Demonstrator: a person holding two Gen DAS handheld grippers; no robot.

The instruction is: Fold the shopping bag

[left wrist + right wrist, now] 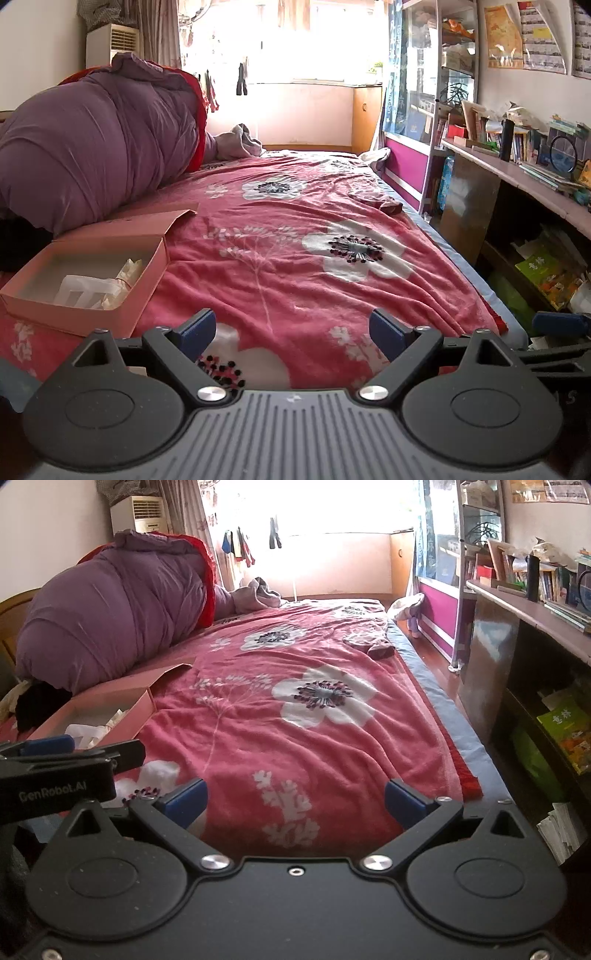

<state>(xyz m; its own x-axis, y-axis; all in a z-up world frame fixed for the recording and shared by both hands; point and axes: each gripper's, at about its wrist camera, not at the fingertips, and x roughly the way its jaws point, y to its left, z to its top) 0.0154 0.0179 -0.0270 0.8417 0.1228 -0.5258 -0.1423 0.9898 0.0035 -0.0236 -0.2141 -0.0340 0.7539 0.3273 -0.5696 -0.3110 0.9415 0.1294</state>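
Note:
White plastic shopping bags (pixel 92 290) lie crumpled inside an open pink cardboard box (pixel 122 314) on the bed's left side; they also show in the right wrist view (pixel 90 734). My left gripper (pixel 293 334) is open and empty, low over the red floral blanket (pixel 295 236), just right of the box. My right gripper (pixel 295 803) is open and empty beside it, further right; its blue fingertip shows at the left view's right edge (pixel 561 323). The left gripper shows side-on in the right wrist view (pixel 74 755).
A rolled purple quilt (pixel 96 147) fills the bed's left far side. A small dark cloth (pixel 384 203) lies near the bed's right edge. A cluttered desk and shelves (pixel 524 173) run along the right wall across a narrow floor gap.

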